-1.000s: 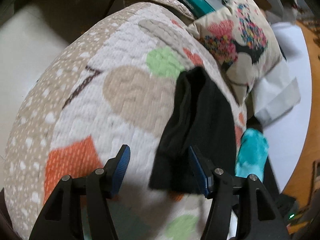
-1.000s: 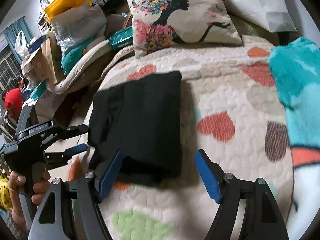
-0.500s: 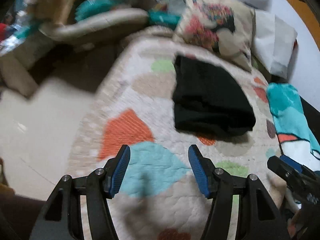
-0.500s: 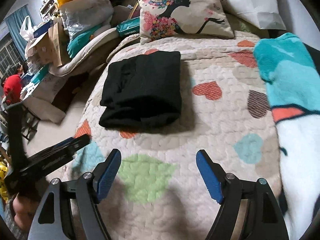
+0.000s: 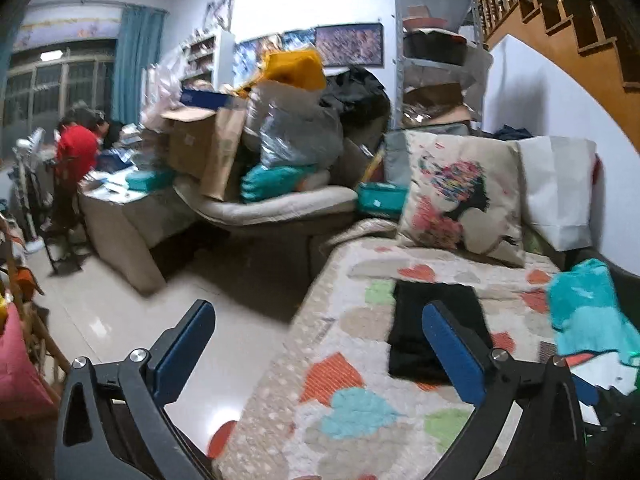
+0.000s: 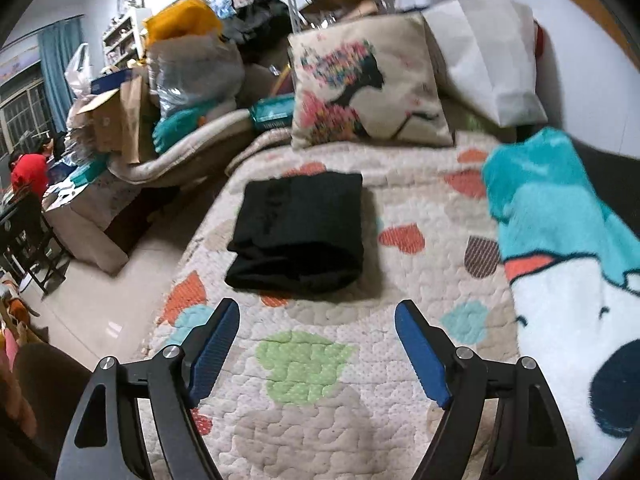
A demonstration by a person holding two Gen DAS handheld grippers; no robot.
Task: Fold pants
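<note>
The black pants (image 6: 300, 236) lie folded into a thick rectangle on the quilted bedspread (image 6: 304, 364) with coloured hearts. In the left wrist view the same folded pants (image 5: 416, 332) sit partly behind my right-hand finger. My left gripper (image 5: 320, 350) is raised off the bed's left edge, over the floor and the quilt's border, its jaws opening wide with nothing between them. My right gripper (image 6: 316, 350) hovers over the quilt in front of the pants, jaws opening, nothing between them. Neither gripper touches the pants.
A printed cushion (image 6: 364, 84) and a white bag (image 6: 484, 56) lean at the head of the bed. A teal and white fleece blanket (image 6: 568, 248) covers the right side. Left of the bed are tiled floor (image 5: 132, 300), a loaded sofa (image 5: 256, 168) and a person in red (image 5: 76, 148).
Both grippers have drawn back and risen from the pants, which now lie alone on the quilt. The left gripper swung upward toward the room and spread its jaws much wider.
</note>
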